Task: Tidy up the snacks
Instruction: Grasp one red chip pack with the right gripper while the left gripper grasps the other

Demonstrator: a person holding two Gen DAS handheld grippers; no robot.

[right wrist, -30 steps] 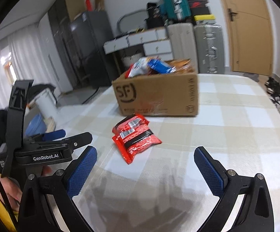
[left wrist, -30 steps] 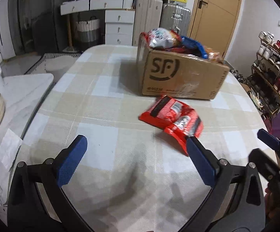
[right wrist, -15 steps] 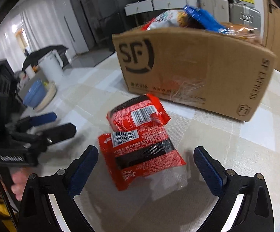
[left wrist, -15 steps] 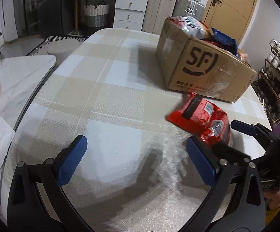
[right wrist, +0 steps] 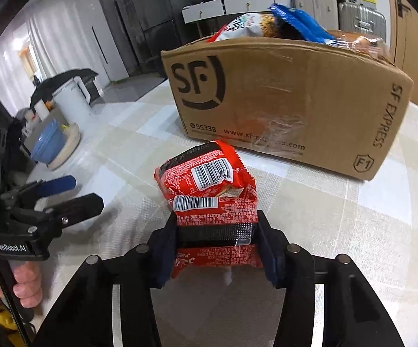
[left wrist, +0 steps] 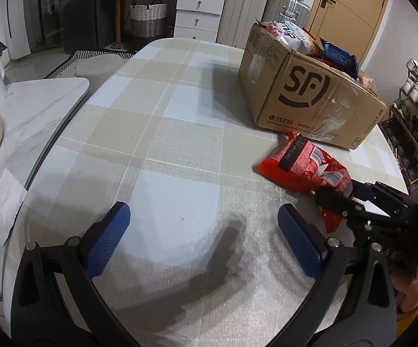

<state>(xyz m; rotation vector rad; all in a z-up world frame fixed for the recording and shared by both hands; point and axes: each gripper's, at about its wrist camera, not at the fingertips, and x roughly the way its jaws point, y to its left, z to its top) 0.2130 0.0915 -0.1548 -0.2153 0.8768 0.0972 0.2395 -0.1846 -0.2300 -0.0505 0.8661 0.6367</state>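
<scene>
Right wrist view: right gripper (right wrist: 216,253) jaws closing on red foil snack packets (right wrist: 209,199), lying on checked tabletop (right wrist: 339,231) just before brown cardboard box (right wrist: 290,101). Left gripper (left wrist: 203,243) jaws apart, empty. Box already holds snacks; packets remain outside, not lifted.

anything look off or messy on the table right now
Two red snack packets lie loose on the checked tablecloth outside the cardboard box, one overlapping the other. The right gripper is closing on the nearer one. The box is overfilled, bags poking above its rim.
</scene>
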